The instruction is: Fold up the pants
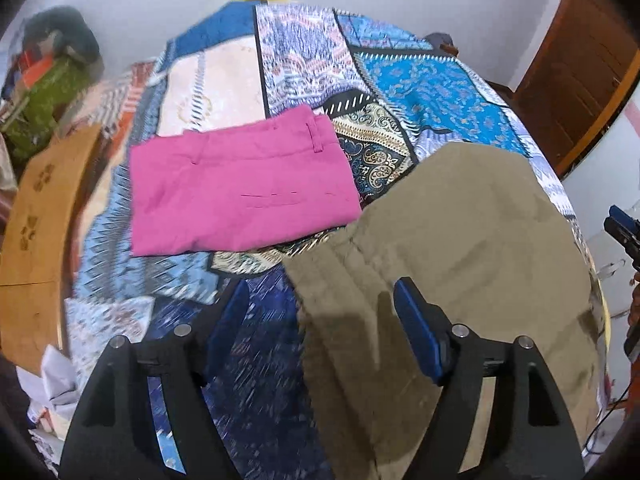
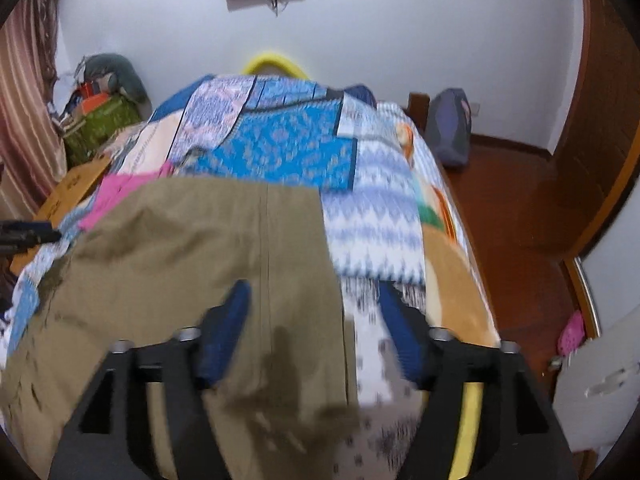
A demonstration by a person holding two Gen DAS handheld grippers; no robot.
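1. Left wrist view: the left gripper [image 1: 320, 312] is spread wide, holding nothing. The khaki pants [image 1: 460, 240] lie under its right finger and ahead; folded pink pants [image 1: 240, 192] rest ahead-left on the patchwork bedspread [image 1: 432, 88].
2. Right wrist view: the right gripper [image 2: 314, 308] is spread, empty, straddling the khaki pants' [image 2: 200, 248] right edge.

1. Folded pink pants [image 1: 240, 184] sit just left of the khaki pants [image 1: 460, 248], so the left side's tight.
2. Patterned bedspread [image 2: 380, 224] right of the khaki is bare.
3. Far end of the bed's open too.
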